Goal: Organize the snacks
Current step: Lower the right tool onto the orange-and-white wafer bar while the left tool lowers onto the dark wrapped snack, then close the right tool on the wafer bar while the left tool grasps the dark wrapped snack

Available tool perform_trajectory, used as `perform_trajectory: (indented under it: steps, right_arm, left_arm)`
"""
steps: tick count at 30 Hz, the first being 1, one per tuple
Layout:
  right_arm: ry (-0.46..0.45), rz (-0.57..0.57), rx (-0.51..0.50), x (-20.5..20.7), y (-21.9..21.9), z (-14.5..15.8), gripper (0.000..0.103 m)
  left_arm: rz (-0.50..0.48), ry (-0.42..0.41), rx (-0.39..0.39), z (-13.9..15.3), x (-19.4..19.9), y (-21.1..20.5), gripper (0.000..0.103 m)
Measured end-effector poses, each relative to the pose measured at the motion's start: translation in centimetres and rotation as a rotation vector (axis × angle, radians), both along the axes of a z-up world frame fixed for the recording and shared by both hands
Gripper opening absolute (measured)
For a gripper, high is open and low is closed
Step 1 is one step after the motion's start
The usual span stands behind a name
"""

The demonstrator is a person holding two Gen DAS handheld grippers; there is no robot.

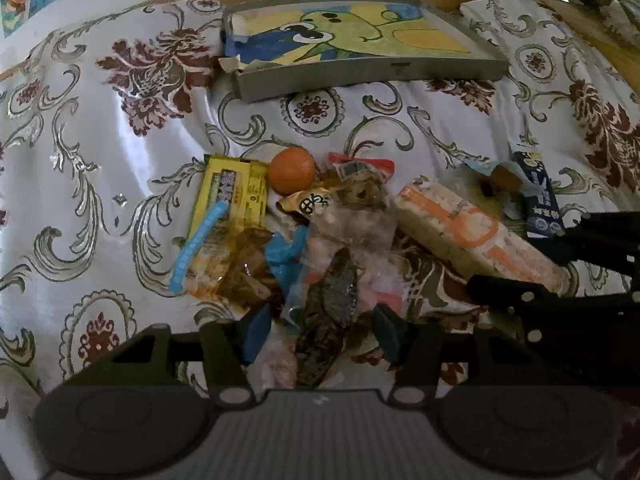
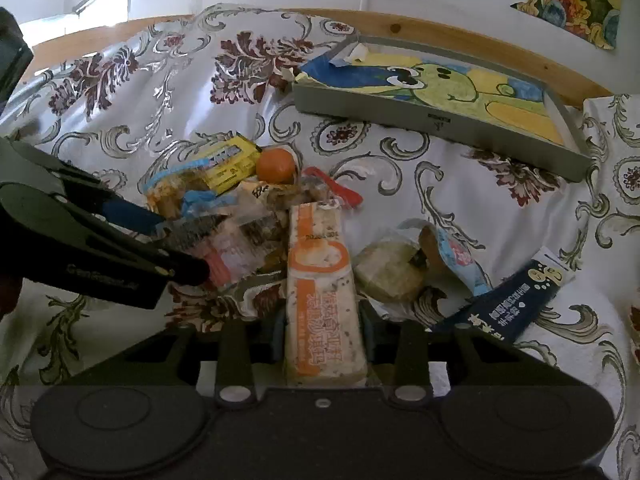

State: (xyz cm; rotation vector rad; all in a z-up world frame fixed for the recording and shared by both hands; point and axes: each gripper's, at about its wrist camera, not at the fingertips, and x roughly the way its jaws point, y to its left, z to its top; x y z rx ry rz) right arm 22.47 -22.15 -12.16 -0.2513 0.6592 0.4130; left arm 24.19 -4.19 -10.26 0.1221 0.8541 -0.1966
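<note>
Snack pile sits mid tabletop on floral cloth, grey tray toward far edge, nothing in it but the drawing. Right gripper jaws pinching the orange-white bar pkt at its near end. Left gripper jaws spread, straddling a clear pkt w/ dark dried snack, pads not touching it. Orange fruit beside yellow pkt; navy pkt lies apart toward right edge.
</note>
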Motion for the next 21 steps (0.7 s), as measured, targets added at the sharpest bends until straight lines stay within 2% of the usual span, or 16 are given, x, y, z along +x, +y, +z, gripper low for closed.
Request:
perform_trajectory:
  steps: [5, 8, 15, 21]
  right_arm:
    - [-0.014, 0.010, -0.040, -0.2, 0.4, 0.1, 0.037]
    - [-0.047, 0.016, -0.091, -0.6, 0.8, 0.3, 0.037]
    - [-0.150, 0.033, -0.210, -1.9, 1.5, 1.1, 0.037]
    - [-0.198, 0.042, -0.266, -2.7, 1.7, 1.4, 0.036]
  left_arm:
    - [-0.011, 0.009, 0.039, 0.0, -0.2, -0.6, 0.058]
    - [0.024, 0.011, 0.059, 0.3, -0.5, -0.8, 0.055]
    - [0.117, -0.032, 0.114, 1.8, -1.9, -1.2, 0.052]
    - [0.115, -0.064, 0.155, 2.8, -2.5, -2.2, 0.051]
